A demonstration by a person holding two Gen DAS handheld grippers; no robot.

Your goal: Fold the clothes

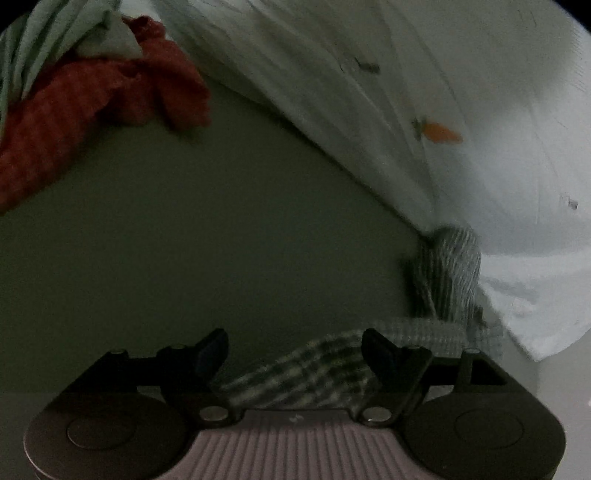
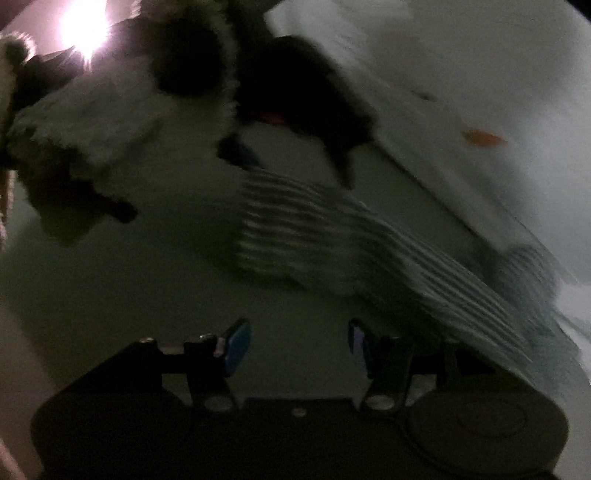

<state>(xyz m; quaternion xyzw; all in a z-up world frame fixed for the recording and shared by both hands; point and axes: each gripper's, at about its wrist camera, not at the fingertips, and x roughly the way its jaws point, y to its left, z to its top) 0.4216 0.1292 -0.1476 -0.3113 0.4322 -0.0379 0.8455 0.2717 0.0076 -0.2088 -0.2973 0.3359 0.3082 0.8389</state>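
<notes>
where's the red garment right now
The crumpled red knit garment shows only in the left wrist view, upper left, on the pale surface, below green-and-white striped fabric and left of the white carrot-print cloth.

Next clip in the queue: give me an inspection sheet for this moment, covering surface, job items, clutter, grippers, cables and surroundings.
Surface: dim, plain greenish tabletop, bare in the middle.
Job's things: striped cloth lying across the surface, one end between the left gripper's fingers; white garment with an orange carrot print draped at the right.
Clutter: red cloth crumpled at the far left; fluffy dark-and-light garment heaped at the back.
Grippers: left gripper open, striped fabric lying in the gap; right gripper open, nothing between its fingers.
Cables: nothing seen.
Surroundings: a bright lamp glare; otherwise too dark to tell.
</notes>
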